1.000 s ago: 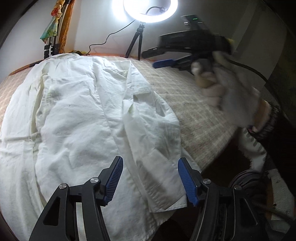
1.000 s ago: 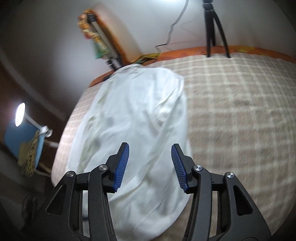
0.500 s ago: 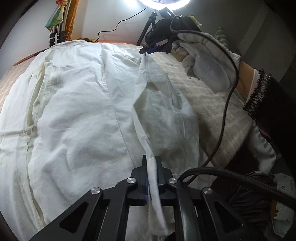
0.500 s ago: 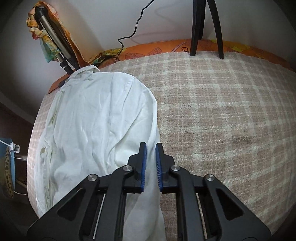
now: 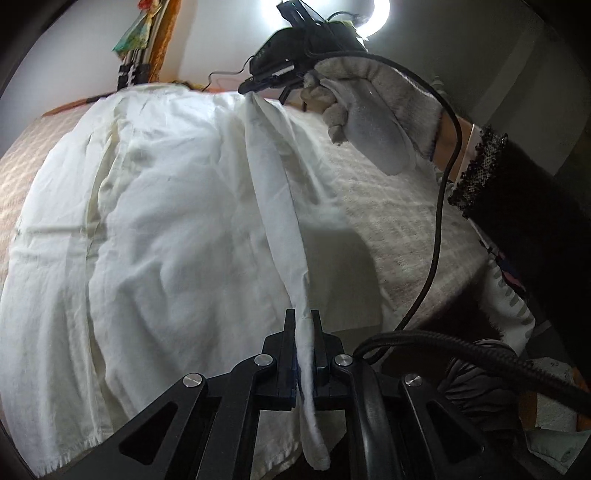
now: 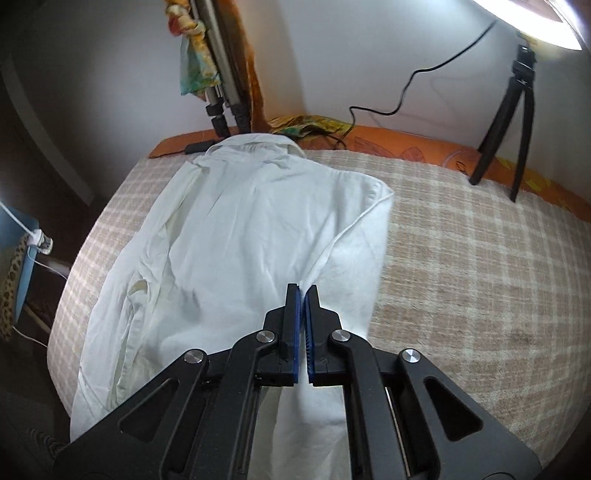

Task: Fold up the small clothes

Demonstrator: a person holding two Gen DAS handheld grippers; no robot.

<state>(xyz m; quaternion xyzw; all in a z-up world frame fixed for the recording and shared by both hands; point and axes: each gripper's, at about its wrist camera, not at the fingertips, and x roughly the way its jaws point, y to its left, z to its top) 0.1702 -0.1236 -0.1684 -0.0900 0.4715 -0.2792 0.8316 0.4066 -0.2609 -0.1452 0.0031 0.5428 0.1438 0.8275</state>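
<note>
Two grippers are seen clamped on one white shirt [image 5: 155, 229], each pinching its right-hand edge. The left gripper [image 5: 303, 325] has its jaws drawn together on a narrow fold of cloth near the hem, and a strip of fabric is seen hanging down between and below the black fingers. The right gripper [image 6: 303, 299] is likewise shut on a pinch of the same edge further up, nearer the shoulder, with its blue pads [image 6: 294, 332] almost meeting around the thin cloth; in the left wrist view it [image 5: 255, 86] is held by a hand in a pale glove [image 5: 369, 110], a dark sleeve [image 5: 517, 206] behind it. Between the two grips the edge is raised into a taut ridge running along the garment. The rest of the shirt is spread flat and wrinkled on a bed covered with a beige checked blanket [image 6: 480, 258], its collar [image 6: 255, 146] towards the far wall. A black tripod [image 6: 517, 122] is stood on the far right of the bed, under a bright ring light [image 5: 373, 18].
</note>
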